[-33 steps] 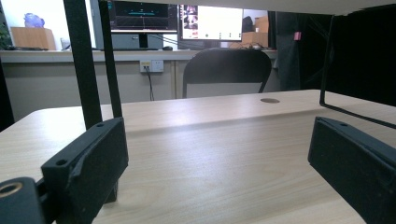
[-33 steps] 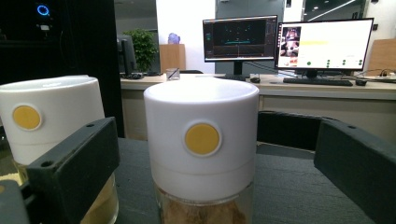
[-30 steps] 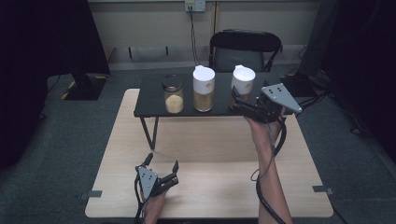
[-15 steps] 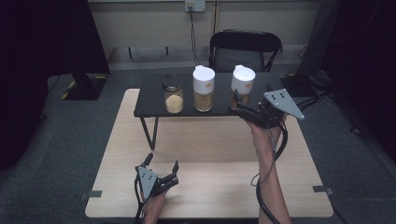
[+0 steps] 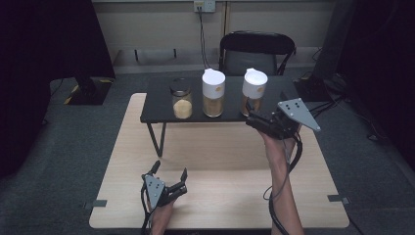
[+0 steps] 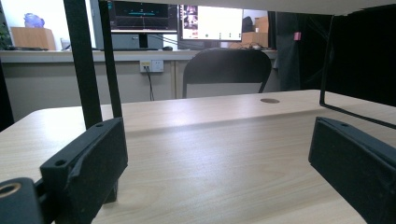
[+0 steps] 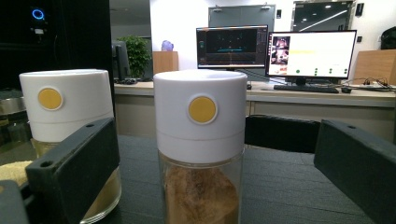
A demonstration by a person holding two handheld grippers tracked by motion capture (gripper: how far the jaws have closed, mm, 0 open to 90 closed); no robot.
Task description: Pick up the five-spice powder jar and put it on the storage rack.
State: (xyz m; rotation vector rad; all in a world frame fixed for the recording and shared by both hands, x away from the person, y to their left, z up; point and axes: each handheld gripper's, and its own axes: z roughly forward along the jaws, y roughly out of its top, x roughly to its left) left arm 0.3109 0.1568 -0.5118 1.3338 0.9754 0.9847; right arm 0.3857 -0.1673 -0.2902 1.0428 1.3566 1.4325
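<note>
A: Since the earlier frame the right gripper (image 5: 250, 116) has slid a little down and right in the high view; the left gripper (image 5: 170, 172) hasn't budged, jaws spread over bare tabletop at lower left.

B: And the right jaws?

A: Spread wide, either side of the clear jar with the white cap and yellow dot (image 7: 201, 154), not touching it. I'd centre on the glass below the cap, push in level, then close gently.

B: Where's the jar?

A: Right end of the low black shelf (image 5: 161, 105), upper centre of the high view; brown contents inside.
</note>
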